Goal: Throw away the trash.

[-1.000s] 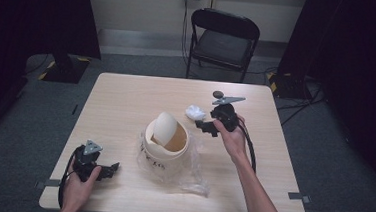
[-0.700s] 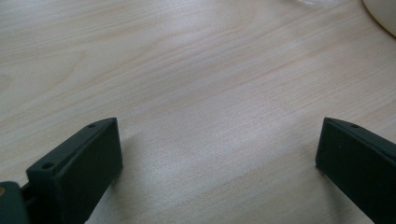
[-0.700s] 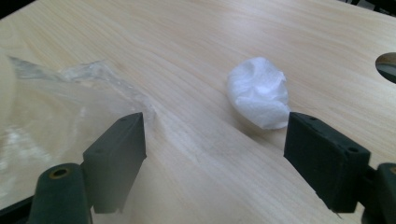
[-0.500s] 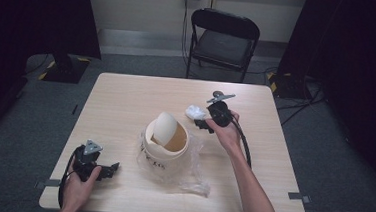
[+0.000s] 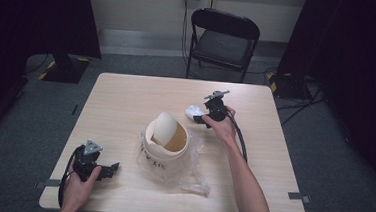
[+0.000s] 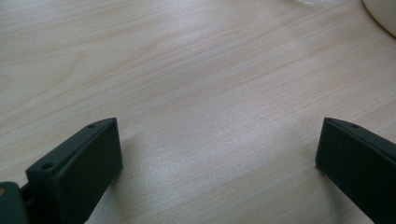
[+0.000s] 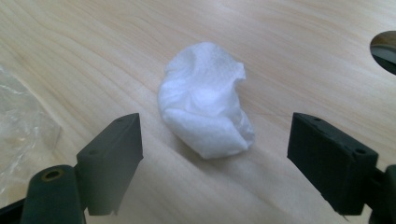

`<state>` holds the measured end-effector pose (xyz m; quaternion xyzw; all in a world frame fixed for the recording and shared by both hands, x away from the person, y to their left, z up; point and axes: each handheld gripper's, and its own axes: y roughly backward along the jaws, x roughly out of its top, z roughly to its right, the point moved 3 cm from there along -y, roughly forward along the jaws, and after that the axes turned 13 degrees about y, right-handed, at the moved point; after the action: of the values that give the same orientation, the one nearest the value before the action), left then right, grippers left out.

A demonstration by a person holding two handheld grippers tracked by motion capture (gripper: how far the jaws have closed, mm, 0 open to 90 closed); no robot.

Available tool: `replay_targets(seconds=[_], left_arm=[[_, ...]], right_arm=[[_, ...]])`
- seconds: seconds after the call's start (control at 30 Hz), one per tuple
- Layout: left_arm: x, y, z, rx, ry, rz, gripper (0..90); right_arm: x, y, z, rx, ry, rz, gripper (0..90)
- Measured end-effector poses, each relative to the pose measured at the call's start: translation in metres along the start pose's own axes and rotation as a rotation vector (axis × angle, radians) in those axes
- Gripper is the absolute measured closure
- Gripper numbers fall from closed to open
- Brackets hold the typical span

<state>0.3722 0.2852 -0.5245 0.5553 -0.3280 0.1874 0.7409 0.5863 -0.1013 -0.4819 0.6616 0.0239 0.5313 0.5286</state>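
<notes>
The crumpled white tissue [image 7: 205,100] lies loose on the table [image 5: 126,101], just beyond the cream swing-lid bin [image 5: 166,139] on the side away from the person. The right gripper [image 5: 199,117] sits low in front of it with jaws spread wide and nothing between them, so by my reading the pick-up is not yet made and dropping it in the bin is all still to do. The left gripper [image 5: 111,168] rests open near the bin's front left. The clear plastic bag [image 5: 184,168] under the bin is hard to trace, and the bin's inside is hidden
</notes>
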Motion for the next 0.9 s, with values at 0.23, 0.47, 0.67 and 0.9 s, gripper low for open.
replay_targets(seconds=[0.23,0.47,0.67,0.9], left_arm=[[0.000,0.000,0.000,0.000,0.000,-0.001,0.0],[0.000,0.000,0.000,0.000,0.001,0.000,0.0],[0.000,0.000,0.000,0.000,0.001,0.001,0.0],[0.000,0.000,0.000,0.000,0.000,0.000,0.0]], right_arm=[[0.008,-0.019,0.005,0.032,-0.029,-0.015,20.8],[0.007,-0.032,0.003,0.073,-0.049,-0.051,32.5],[0.005,-0.037,0.000,0.060,-0.037,-0.062,47.4],[0.001,-0.033,0.000,0.047,-0.051,-0.049,71.5]])
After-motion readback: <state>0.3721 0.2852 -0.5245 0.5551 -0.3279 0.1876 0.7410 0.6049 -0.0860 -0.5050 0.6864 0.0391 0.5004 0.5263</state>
